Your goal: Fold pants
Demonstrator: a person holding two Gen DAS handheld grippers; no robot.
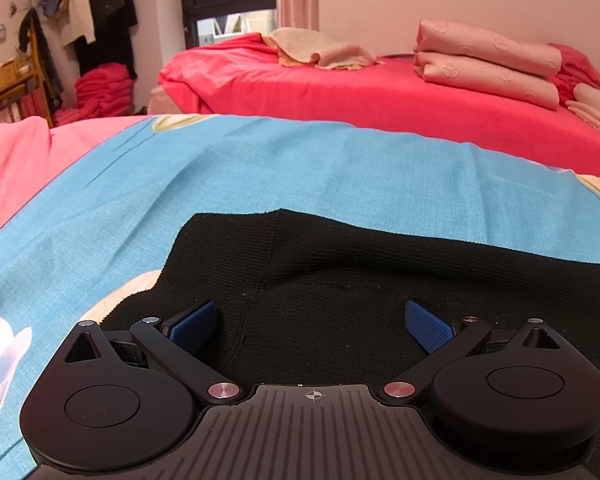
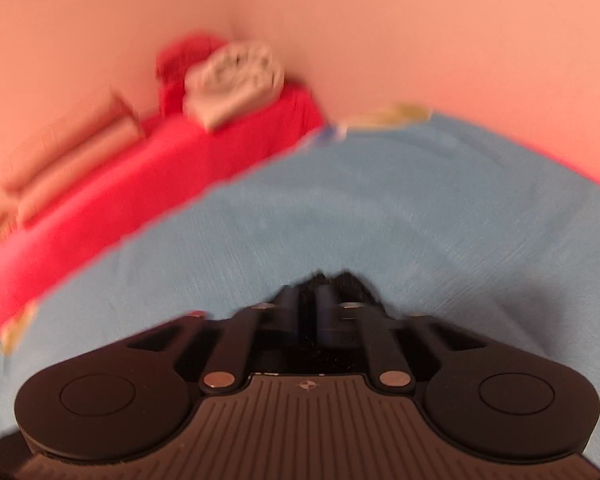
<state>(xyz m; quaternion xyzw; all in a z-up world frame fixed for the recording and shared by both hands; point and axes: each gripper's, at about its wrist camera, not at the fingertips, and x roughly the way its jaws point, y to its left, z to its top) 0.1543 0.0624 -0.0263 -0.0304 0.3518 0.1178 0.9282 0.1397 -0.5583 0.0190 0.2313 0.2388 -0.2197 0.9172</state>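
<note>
Black knit pants (image 1: 380,280) lie on a blue bedsheet (image 1: 260,168), one hem edge toward the far side. My left gripper (image 1: 309,308) rests low over the pants, open, its blue pads (image 1: 192,326) wide apart with the fabric lying flat between them, not pinched. The right wrist view is blurred. In it my right gripper (image 2: 324,284) has its fingers close together over the blue sheet (image 2: 420,208), and a tuft of black pants fabric (image 2: 342,278) sticks out at the tips, pinched between them.
A red bed (image 1: 340,92) stands beyond the blue sheet, bearing folded pink quilts (image 1: 488,60) and a beige towel (image 1: 320,46). A pink cover (image 1: 20,160) lies at the left. Hung clothes (image 1: 92,8) and a red fabric pile (image 1: 104,88) fill the far left corner.
</note>
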